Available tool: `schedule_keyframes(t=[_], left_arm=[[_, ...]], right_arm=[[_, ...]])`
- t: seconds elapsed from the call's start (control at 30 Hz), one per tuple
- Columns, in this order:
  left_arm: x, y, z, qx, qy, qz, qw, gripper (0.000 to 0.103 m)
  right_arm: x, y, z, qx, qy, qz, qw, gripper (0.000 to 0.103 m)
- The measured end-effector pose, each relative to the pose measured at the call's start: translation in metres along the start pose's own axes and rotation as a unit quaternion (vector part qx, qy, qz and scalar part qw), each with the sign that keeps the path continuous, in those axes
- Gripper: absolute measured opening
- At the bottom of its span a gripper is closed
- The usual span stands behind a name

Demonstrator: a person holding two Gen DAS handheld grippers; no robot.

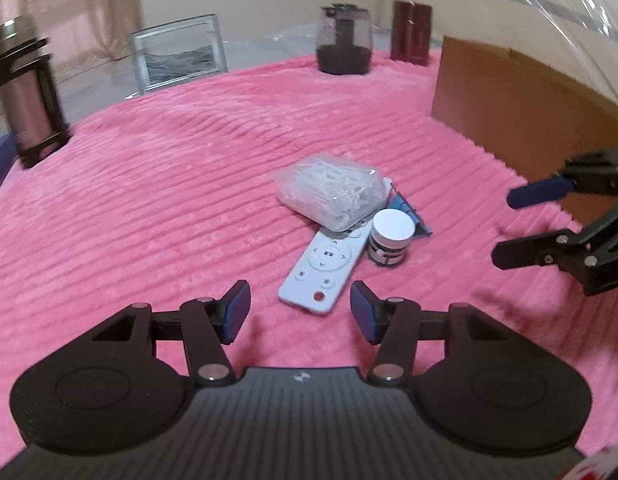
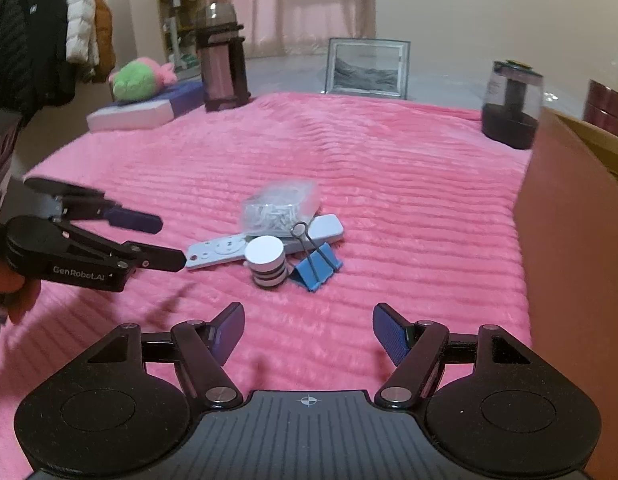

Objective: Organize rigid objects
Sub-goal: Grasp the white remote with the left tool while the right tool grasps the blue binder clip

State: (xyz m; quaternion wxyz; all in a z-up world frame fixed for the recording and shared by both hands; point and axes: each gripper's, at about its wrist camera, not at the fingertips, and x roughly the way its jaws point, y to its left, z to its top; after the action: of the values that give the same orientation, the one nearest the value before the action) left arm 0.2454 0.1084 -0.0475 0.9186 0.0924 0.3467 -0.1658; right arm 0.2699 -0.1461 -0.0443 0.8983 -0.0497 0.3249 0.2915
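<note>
Both jaws stand apart, empty: my left gripper (image 1: 300, 312) and right gripper (image 2: 308, 334) tilt down toward the remote (image 1: 323, 270), jar (image 1: 390, 237), clip (image 2: 317, 266) and bag (image 1: 333, 195) clustered mid-blanket (image 1: 169, 184). Cardboard box (image 2: 569, 216) sits right; thermos (image 2: 222, 62) and coats (image 2: 49, 24) behind.

A small cluster lies mid-way across the pink ribbed blanket (image 2: 369, 168); a clear plastic box of white picks (image 1: 333, 194) rests tilted atop the far end of a pale remote control (image 1: 323, 270), which lies flat, buttons up; a squat white-lidded jar (image 1: 390, 238) with dark bands stands upright just beside the remote; a blue binder clip (image 2: 317, 266) lies against the jar, wire handles raised.
</note>
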Motion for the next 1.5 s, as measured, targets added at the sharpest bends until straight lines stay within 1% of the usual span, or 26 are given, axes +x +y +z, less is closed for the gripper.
schedule_keyframes(t=[0.1,0.2,0.3,0.4,0.53,0.6,0.77,0.8,0.87,0.93,1.07,1.17,1.33,1.4,1.5], left_arm=[[0.019,0.003,0.005,0.034,0.006,-0.029,0.9990,0.050],[0.035,0.005,0.010,0.070,0.013,-0.049,0.9963,0.050],[0.044,0.008,0.015,0.078,0.014,-0.075,0.9940,0.050],[0.049,0.011,0.019,0.085,0.016,-0.093,0.9920,0.050],[0.055,0.011,0.024,0.102,0.021,-0.109,0.9886,0.050],[0.057,0.011,0.026,0.110,0.024,-0.115,0.9870,0.050],[0.061,0.013,0.027,0.128,0.031,-0.130,0.9828,0.049],[0.062,0.014,0.028,0.127,0.033,-0.134,0.9824,0.049],[0.064,0.016,0.029,0.122,0.037,-0.138,0.9823,0.049],[0.064,0.016,0.029,0.118,0.040,-0.140,0.9822,0.047],[0.061,0.014,0.028,0.104,0.043,-0.133,0.9846,0.035],[0.053,0.010,0.024,0.089,0.048,-0.119,0.9877,0.034],[0.028,0.003,0.008,0.049,0.054,-0.077,0.9943,0.034],[0.016,-0.002,-0.002,0.033,0.057,-0.058,0.9962,0.034],[-0.006,-0.013,-0.021,0.007,0.057,-0.028,0.9980,0.034]], right_arm=[[0.018,-0.005,0.003,-0.019,0.002,0.005,1.000,0.069],[0.033,-0.006,0.007,-0.049,0.003,0.012,0.999,0.068],[0.048,-0.008,0.010,-0.072,0.004,0.015,0.997,0.068],[0.060,-0.011,0.014,-0.085,0.003,0.018,0.996,0.068],[0.075,-0.010,0.016,-0.121,0.011,0.021,0.992,0.061],[0.081,-0.011,0.017,-0.131,0.016,0.028,0.991,0.059],[0.088,-0.016,0.021,-0.134,0.016,0.035,0.990,0.056],[0.089,-0.016,0.021,-0.138,0.016,0.039,0.989,0.055],[0.091,-0.015,0.021,-0.147,0.017,0.048,0.988,0.045],[0.092,-0.013,0.021,-0.151,0.020,0.048,0.987,0.044],[0.088,-0.011,0.021,-0.142,0.026,0.039,0.989,0.043],[0.078,-0.006,0.017,-0.131,0.031,0.022,0.991,0.043],[0.051,0.005,-0.001,-0.100,0.039,-0.002,0.994,0.043],[0.038,0.008,-0.011,-0.071,0.045,-0.013,0.996,0.043],[0.019,0.010,-0.025,-0.009,0.049,-0.030,0.998,0.043]])
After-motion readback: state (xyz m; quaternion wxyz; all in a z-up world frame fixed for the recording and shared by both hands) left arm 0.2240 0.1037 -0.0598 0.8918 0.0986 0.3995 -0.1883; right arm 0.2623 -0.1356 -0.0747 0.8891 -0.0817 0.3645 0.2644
